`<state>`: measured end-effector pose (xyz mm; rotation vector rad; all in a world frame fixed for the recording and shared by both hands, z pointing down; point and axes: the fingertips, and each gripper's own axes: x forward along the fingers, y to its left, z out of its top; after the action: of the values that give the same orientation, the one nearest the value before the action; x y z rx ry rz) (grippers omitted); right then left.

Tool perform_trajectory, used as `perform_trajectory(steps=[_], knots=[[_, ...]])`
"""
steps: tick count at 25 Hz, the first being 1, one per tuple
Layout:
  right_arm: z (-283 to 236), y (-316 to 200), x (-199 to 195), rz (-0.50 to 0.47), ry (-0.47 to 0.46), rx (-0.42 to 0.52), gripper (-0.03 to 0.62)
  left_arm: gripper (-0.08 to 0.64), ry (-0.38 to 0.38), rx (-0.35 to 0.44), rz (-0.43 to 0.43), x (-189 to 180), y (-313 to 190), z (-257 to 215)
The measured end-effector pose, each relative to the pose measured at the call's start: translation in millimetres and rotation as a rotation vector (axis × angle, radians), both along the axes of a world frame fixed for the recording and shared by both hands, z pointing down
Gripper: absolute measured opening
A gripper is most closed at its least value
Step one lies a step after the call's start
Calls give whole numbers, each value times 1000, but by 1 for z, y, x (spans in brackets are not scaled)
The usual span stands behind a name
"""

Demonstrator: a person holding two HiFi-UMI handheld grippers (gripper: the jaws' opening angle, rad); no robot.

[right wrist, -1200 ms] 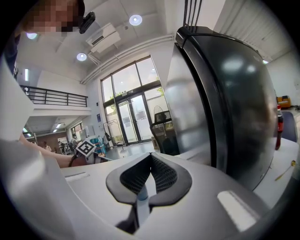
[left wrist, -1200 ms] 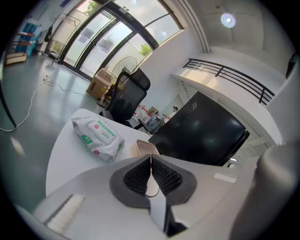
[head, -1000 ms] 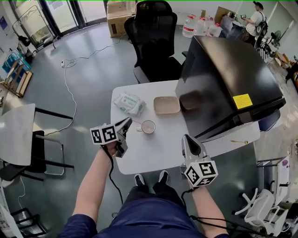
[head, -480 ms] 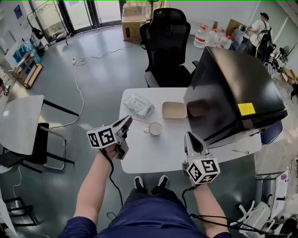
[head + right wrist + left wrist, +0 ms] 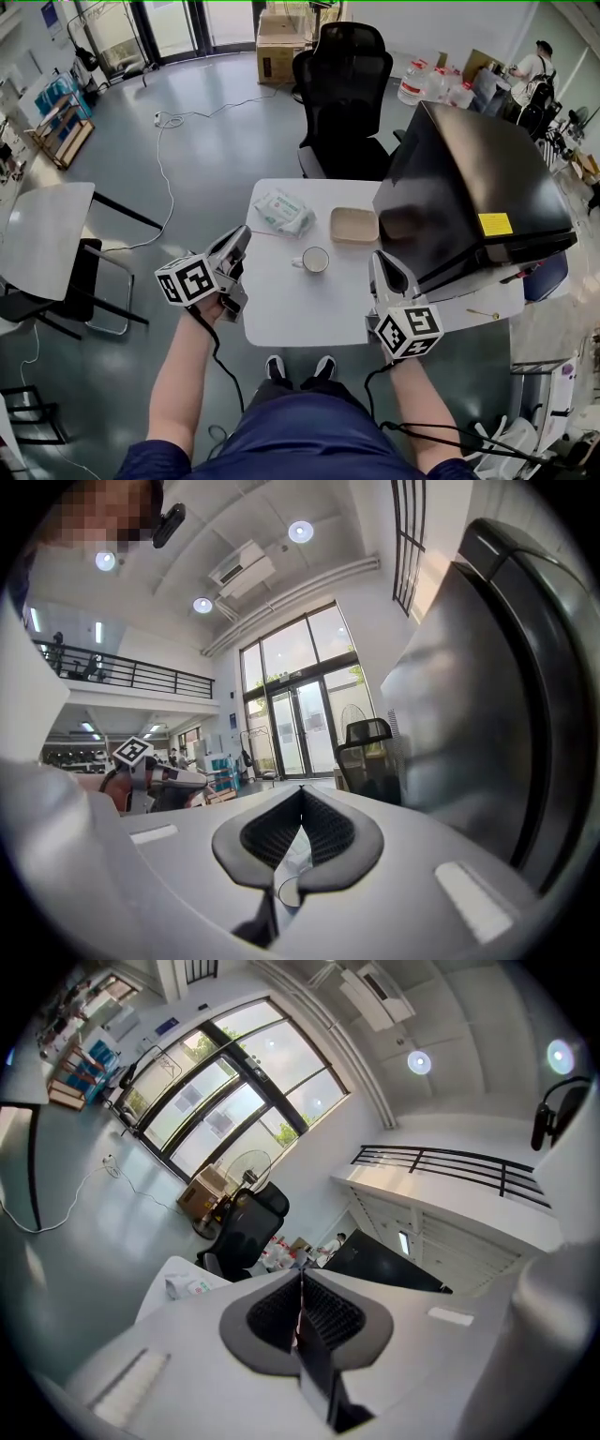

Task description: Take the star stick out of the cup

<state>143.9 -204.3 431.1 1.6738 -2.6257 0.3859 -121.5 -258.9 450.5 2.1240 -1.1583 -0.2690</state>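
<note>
Left gripper (image 5: 241, 236) jaws pinch together on the thin pink star stick (image 5: 296, 1328), at 9 o'clock of the white cup (image 5: 315, 260) on the worktop (image 5: 281, 309). Right gripper (image 5: 378, 258) jaws meet on nothing, at 3 o'clock of the cup.

White cup (image 5: 315, 260), white table (image 5: 281, 309), black chair (image 5: 342, 84).

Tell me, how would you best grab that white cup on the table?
Probably the rim of the cup, from straight above: it stands upright, mouth open, so its thin wall can be pinched. Its handle sticks out leftward, another option.
</note>
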Motion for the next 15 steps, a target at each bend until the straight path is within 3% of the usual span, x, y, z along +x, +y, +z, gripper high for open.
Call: perform_trajectory(steps=[15], knots=[[-17, -20, -23, -70, -1, 38, 6, 11, 57, 81, -122, -41, 23, -33]])
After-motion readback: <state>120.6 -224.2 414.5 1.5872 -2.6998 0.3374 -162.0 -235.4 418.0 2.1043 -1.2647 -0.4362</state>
